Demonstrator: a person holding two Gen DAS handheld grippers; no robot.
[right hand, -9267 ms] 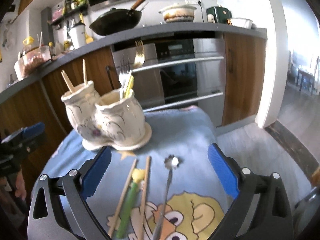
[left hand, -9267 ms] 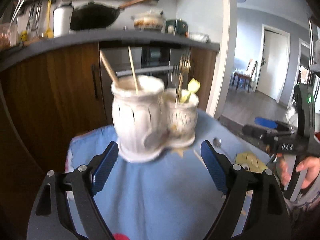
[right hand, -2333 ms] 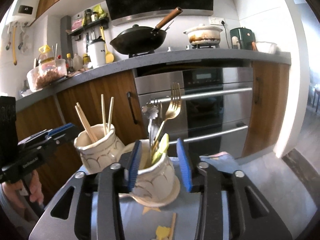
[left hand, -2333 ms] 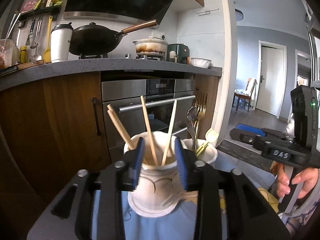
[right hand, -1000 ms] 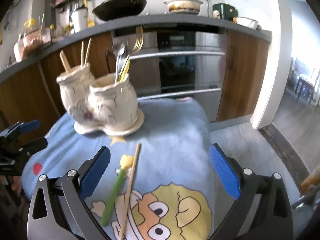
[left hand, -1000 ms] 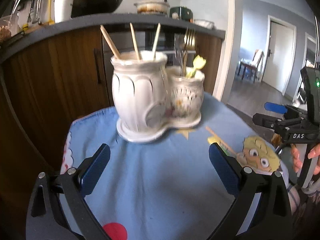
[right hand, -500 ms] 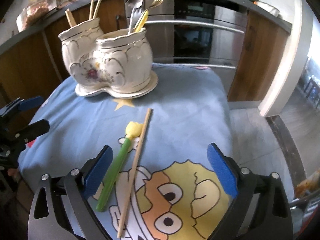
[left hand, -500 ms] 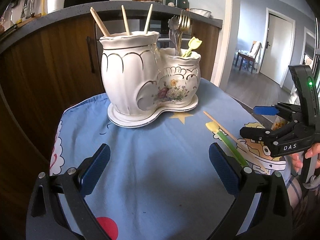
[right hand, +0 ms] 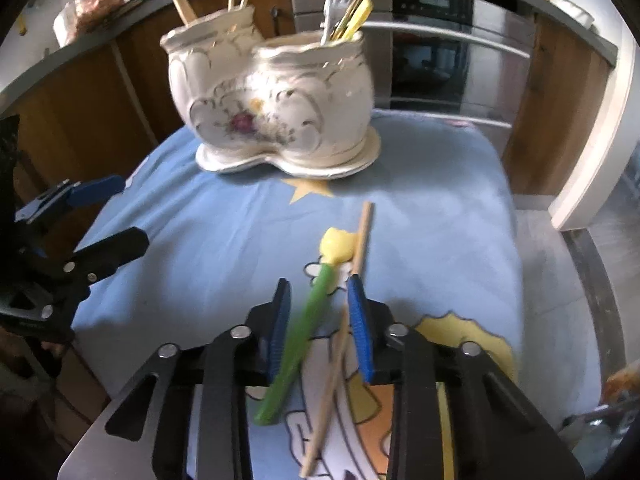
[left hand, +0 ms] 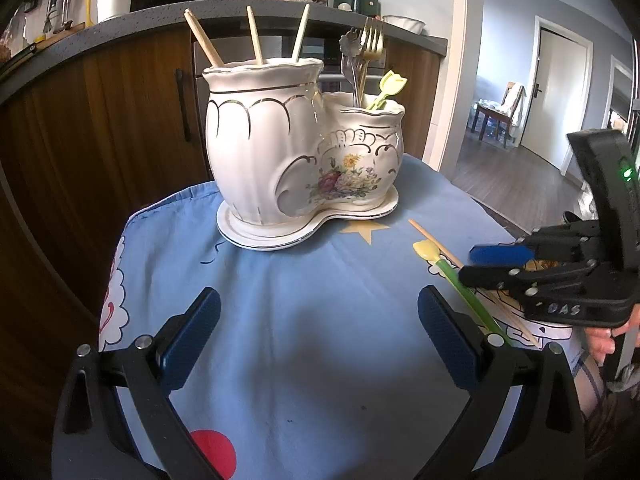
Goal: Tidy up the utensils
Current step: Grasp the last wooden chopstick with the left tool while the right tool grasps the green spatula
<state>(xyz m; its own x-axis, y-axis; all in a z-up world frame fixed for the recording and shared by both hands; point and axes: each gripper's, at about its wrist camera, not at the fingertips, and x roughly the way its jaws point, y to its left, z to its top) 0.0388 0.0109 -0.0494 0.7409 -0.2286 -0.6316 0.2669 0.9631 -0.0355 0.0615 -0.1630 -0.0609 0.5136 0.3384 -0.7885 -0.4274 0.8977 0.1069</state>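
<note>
A white ceramic double holder (left hand: 296, 168) (right hand: 272, 108) stands on the blue cloth; its taller pot holds three chopsticks (left hand: 256, 36), its lower pot forks, a spoon and a tulip utensil (left hand: 384, 88). A green-handled yellow tulip utensil (right hand: 316, 300) (left hand: 460, 280) and a wooden chopstick (right hand: 362, 236) lie on the cloth. My right gripper (right hand: 320, 312) is low over them, its jaws narrowed around both, not clamped. It also shows in the left wrist view (left hand: 500, 264). My left gripper (left hand: 320, 328) is open and empty, in front of the holder.
The cloth (left hand: 320, 380) covers a small table with a drop on every side. Wooden cabinets (left hand: 100, 128) and an oven (right hand: 432, 60) stand behind it. A doorway (left hand: 560, 100) opens to the right.
My right gripper has dropped forward onto the tulip utensil and chopstick, and its jaws have narrowed from wide open. The left gripper has moved little and stays open.
</note>
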